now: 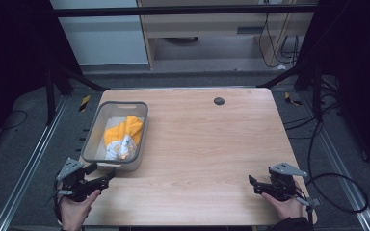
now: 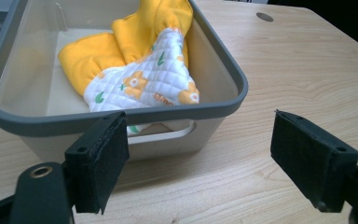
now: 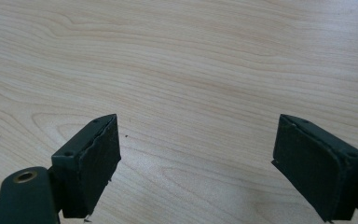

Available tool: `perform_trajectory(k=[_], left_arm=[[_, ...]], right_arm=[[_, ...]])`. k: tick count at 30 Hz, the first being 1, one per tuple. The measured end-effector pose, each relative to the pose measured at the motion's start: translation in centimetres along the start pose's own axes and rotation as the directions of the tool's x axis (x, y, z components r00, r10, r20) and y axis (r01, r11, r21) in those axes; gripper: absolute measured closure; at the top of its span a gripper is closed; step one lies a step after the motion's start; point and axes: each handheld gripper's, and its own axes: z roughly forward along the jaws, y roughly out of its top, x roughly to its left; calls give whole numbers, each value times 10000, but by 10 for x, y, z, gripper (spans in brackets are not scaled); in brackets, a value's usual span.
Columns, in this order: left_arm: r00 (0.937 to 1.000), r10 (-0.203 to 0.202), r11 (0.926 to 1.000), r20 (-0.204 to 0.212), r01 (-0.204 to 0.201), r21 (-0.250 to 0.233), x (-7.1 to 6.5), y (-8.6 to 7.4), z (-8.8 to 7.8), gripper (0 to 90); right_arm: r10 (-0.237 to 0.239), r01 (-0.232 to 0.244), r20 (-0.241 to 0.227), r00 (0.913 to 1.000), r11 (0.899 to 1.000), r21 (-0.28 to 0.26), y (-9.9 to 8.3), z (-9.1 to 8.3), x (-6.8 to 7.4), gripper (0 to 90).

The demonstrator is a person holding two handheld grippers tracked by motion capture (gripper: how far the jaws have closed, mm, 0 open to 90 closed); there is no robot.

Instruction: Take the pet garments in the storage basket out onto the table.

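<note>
At the table's near edge, the left gripper (image 1: 101, 177) sits low, jaws spread, just beside the grey plastic bin (image 1: 93, 137) holding a yellow quilted cloth (image 1: 122, 137). The right gripper (image 1: 253, 184) gapes over bare wooden tabletop (image 3: 205, 70).

Grey bin (image 1: 92, 144) at the table's (image 1: 212, 144) left front, its near wall just ahead of the left gripper (image 1: 99, 179), bare wood ahead of the right gripper (image 1: 253, 184), cloth (image 1: 123, 137) heaped inside the bin.

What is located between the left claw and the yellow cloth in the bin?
Just the grey bin's near wall, seen in the left gripper view, separates the open left claw from the yellow cloth.
</note>
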Motion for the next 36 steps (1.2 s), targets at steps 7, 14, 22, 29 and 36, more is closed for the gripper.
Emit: perform_trajectory(k=[7,14,22,29,36], left_arm=[[9999,171,9998,-7,-171,-40,-2,12,1,199],[9997,260,9996,18,-259,-112,-2,22,1,203],[9997,261,9996,29,-261,-94,0,29,6,207],[9996,150,9999,259,-148,-81,2,37,9,234],[9996,32,10000,287,-32,19,7,45,20,241]], right_arm=[[5,-5,38,10000,10000,-42,0,1,-2,148],[71,-71,49,10000,10000,-48,1,1,-3,149],[36,-35,60,10000,10000,-34,1,1,-2,150],[48,-48,93,9999,10000,-26,1,1,-2,151],[132,-132,100,9999,9999,10,1,1,-2,152]])
